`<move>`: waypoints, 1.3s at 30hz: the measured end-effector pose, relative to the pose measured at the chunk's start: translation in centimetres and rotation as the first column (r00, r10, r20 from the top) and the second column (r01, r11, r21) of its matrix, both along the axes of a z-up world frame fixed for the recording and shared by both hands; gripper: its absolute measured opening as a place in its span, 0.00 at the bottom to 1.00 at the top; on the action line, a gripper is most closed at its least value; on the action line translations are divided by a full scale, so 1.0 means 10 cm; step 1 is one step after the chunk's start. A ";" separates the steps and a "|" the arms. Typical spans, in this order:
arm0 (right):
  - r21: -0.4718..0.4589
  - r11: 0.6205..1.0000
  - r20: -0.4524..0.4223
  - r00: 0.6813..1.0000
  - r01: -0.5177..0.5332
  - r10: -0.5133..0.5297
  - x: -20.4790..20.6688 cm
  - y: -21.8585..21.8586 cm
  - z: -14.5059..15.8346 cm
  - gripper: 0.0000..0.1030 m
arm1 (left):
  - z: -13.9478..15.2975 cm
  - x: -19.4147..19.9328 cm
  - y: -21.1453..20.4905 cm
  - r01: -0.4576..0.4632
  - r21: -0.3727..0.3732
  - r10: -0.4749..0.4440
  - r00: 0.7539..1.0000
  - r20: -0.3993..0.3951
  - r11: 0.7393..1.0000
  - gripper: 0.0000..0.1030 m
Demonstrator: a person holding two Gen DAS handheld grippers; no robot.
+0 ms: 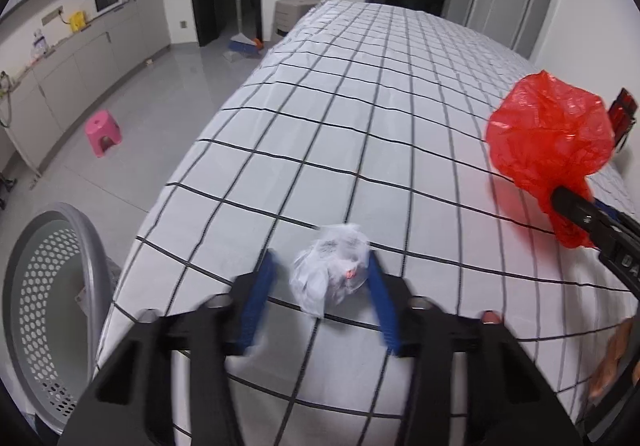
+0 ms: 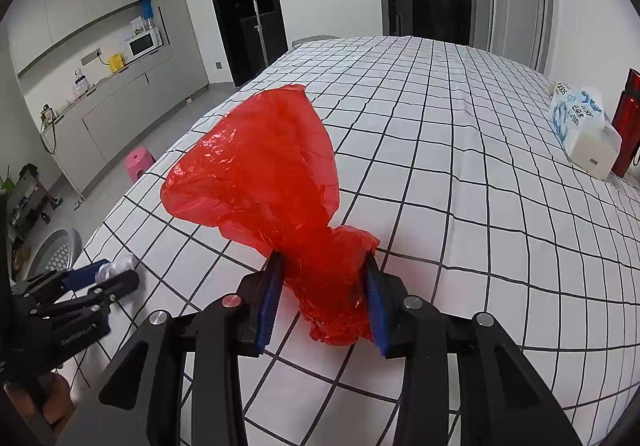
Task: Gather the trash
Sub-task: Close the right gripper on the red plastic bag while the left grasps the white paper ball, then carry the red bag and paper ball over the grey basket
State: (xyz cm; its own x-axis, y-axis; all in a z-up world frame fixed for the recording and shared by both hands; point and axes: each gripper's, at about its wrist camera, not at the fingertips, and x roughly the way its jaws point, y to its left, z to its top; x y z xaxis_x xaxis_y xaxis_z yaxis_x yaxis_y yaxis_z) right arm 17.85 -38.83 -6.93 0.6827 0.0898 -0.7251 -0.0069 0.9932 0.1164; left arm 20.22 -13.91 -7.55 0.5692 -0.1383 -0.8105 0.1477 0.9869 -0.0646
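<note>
crumpled white wad of trash (image 1: 330, 270) lies between the left gripper (image 1: 322, 266)'s parted blue fingers; right gripper (image 2: 322, 262) clamps a translucent red bag (image 2: 260, 170).

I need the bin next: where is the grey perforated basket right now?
The grey perforated basket stands on the floor at the lower left of the left wrist view, beside the near corner of the checked bed, left of the left hand-held gripper.

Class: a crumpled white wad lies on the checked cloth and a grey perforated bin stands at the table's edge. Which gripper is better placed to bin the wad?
Left. The left gripper straddles the white wad, with the grey bin beside it. The right gripper is shut on the red bag, farther away.
</note>
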 end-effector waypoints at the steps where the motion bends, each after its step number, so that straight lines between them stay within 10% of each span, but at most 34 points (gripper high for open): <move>1: 0.000 1.000 0.000 1.000 0.000 0.000 -0.01 0.00 -0.01 0.36 | 0.00 -0.01 0.01 0.004 -0.006 -0.004 1.000 -0.001 1.000 0.31; 23: 0.053 0.997 0.022 0.998 -0.062 0.061 -0.46 0.71 0.10 0.36 | 0.35 -0.69 0.83 -0.065 0.014 0.064 0.994 0.093 0.998 0.31; 39: 0.133 0.943 0.010 0.951 -0.306 0.308 -0.62 2.58 0.14 0.36 | 0.44 -1.13 2.44 -0.262 0.044 0.256 0.960 0.118 0.964 0.31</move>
